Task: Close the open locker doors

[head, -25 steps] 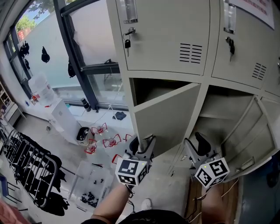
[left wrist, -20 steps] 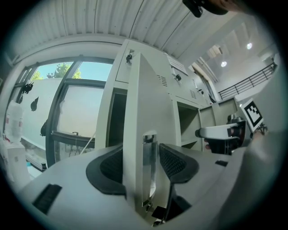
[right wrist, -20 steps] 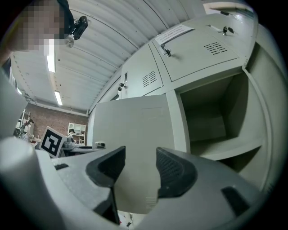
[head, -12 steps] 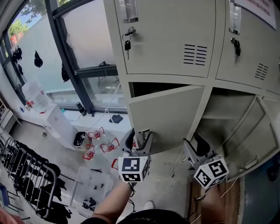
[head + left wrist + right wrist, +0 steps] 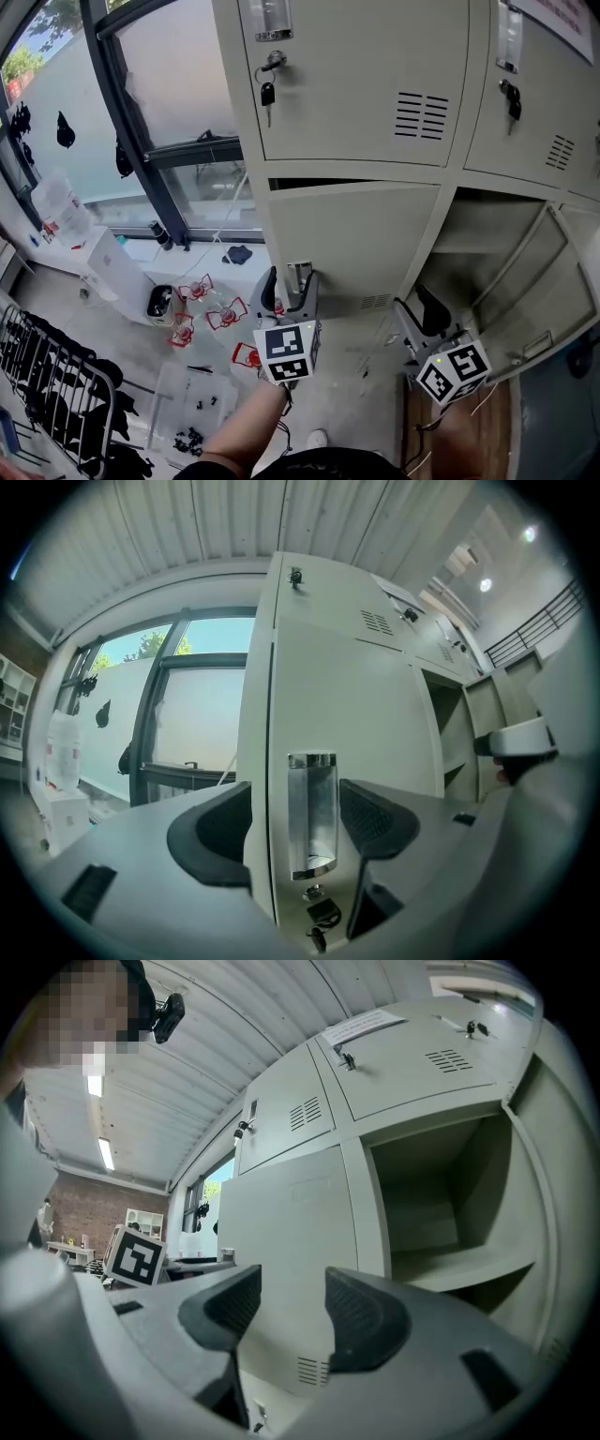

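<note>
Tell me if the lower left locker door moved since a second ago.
Yes. The lower door swung inward, toward shut; the dark gap below the closed upper door has nearly vanished.

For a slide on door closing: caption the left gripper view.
Left gripper, jaws just opening, astride the chrome handle of a nearly shut locker door.

Trainee: How is the left gripper (image 5: 289, 280) posed?

Technician: It points level, carried on a bare forearm (image 5: 239, 433) that reaches up from the lower edge of the head view. Its jaws have just been opening. They stand wide, with the edge of a locker door (image 5: 347, 696) between them and the pads clear of it.

Trainee: And the right gripper (image 5: 419, 315)?

Technician: It is held level at lower right, marker cube (image 5: 453, 367) toward the camera. Its jaws are apart and hold nothing.
</note>
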Tool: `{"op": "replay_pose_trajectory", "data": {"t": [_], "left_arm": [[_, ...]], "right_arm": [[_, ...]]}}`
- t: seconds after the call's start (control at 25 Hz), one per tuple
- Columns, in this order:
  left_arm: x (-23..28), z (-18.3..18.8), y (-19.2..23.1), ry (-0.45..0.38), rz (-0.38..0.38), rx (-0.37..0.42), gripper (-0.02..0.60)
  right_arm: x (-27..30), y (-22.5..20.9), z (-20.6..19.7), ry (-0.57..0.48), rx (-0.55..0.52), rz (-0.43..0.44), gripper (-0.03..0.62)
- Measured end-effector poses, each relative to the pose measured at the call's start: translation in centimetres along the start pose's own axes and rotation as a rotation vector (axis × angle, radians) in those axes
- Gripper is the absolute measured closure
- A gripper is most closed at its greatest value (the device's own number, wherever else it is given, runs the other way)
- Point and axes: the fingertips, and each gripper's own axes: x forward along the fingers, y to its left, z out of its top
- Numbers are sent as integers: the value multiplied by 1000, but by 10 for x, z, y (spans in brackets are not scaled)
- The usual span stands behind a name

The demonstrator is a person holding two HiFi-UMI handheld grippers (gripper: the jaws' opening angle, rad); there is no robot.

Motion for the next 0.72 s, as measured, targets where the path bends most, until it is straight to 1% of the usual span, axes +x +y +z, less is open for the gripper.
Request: {"op": "replay_pose_trajectory", "data": {"t": [0.12,0.4,0.72], "left_arm": [[6,-1,3,0,16,-2,295],[20,-2,7,-2,42,23,290],[30,0,10,-24,124,81,275]], "right_arm": [[1,0,-1,5,-1,-8,393],[2,3,-4,10,-1,-19,393],[0,1,-8,13,8,-33,393]]}}
